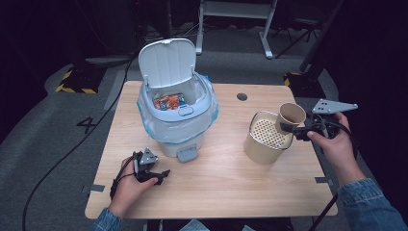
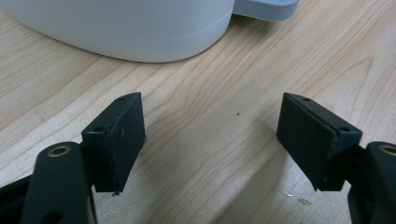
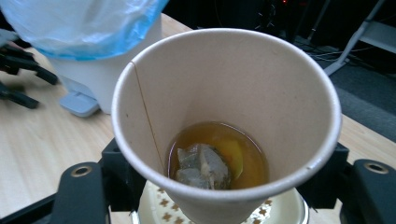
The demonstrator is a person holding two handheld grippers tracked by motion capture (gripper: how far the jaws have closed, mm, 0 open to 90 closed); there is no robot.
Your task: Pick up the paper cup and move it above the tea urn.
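A tan paper cup hangs tilted over the far right rim of a beige container with a perforated strainer insert. My right gripper is shut on the cup's lower wall. In the right gripper view the cup holds a little amber liquid and a wet tea bag, with the strainer just beneath and my right gripper clamped around it. My left gripper rests on the table by the bin's base, its jaws wide apart on bare wood.
A white pedal bin with a blue liner stands left of centre, lid up, an orange wrapper inside. Its pedal faces the front edge. Bare wooden tabletop lies between the bin and the container. A cable hole sits near the back.
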